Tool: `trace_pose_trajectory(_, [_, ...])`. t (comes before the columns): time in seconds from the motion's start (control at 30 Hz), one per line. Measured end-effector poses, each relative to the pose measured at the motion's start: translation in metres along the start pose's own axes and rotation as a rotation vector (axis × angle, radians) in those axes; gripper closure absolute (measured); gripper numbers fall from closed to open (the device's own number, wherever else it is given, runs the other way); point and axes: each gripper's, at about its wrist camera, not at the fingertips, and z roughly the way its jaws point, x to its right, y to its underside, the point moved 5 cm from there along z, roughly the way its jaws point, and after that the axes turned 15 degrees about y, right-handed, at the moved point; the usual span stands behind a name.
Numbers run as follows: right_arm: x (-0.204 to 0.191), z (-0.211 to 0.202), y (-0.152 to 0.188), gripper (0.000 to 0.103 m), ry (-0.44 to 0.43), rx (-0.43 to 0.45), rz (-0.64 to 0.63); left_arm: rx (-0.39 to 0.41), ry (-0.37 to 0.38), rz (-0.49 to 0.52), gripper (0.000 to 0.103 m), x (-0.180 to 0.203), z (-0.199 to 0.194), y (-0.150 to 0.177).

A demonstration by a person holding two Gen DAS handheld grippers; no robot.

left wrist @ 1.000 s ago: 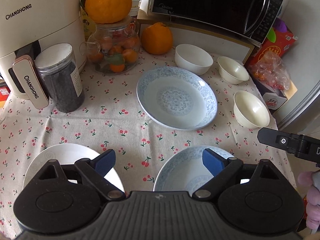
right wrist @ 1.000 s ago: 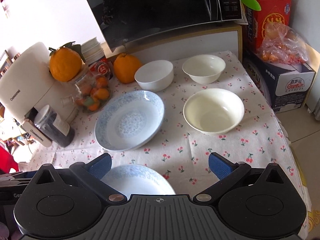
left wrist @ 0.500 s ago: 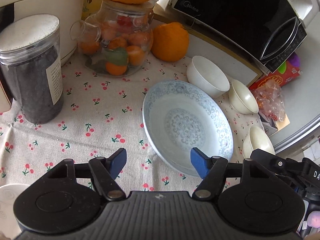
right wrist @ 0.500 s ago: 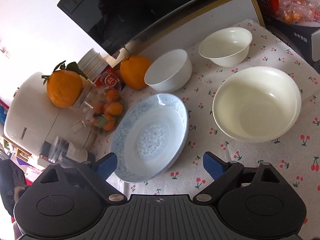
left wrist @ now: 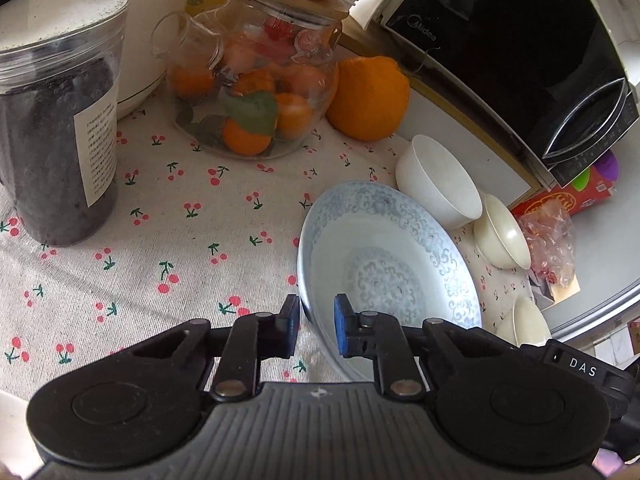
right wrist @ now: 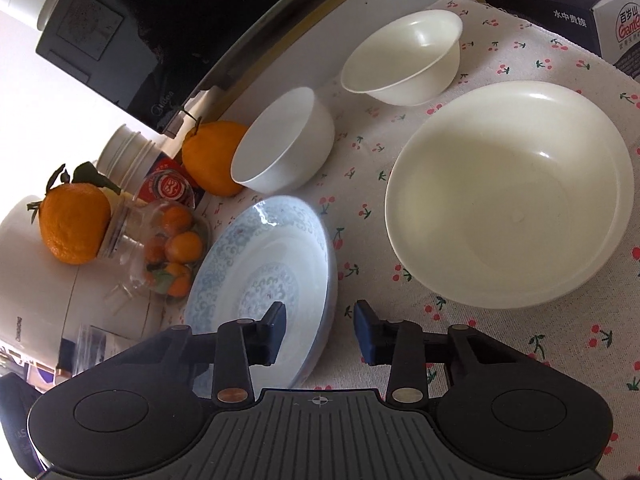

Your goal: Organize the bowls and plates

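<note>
A blue-patterned plate [left wrist: 394,268] lies on the cherry-print tablecloth; it also shows in the right wrist view [right wrist: 264,280]. My left gripper [left wrist: 316,330] straddles its near left rim, jaws narrowed around the rim with a small gap. My right gripper [right wrist: 320,334] straddles the plate's right rim, jaws half open, one finger over the plate and one outside. A white bowl [right wrist: 284,142] and a small cream bowl [right wrist: 402,54] stand behind the plate. A large cream bowl [right wrist: 510,194] sits to its right.
A dark-filled plastic jar [left wrist: 56,120], a glass jar of small oranges [left wrist: 256,92] and a large orange [left wrist: 366,98] stand at the left and back. A black microwave [left wrist: 520,40] is behind the bowls. A boxed bag of fruit [left wrist: 560,216] lies past the table's right edge.
Both grippers have moved forward and down onto the blue-patterned plate from opposite sides. Both sets of jaws have narrowed, the left more than the right.
</note>
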Motion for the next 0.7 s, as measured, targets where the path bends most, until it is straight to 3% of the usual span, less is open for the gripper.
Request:
trace_pose_trajectory(0.23, [0.003,0.01,-0.001,0.092,-0.003,-0.003,0.052,0.01,-0.027,-0.005,0.094,-0.005,0.008,-0.001])
trace_pose_trajectory(0.7, [0.009,-0.004,0.003,0.093,0.072,-0.015,-0.025,-0.085,-0.048,0.093,0.094,0.012,0.011,0.012])
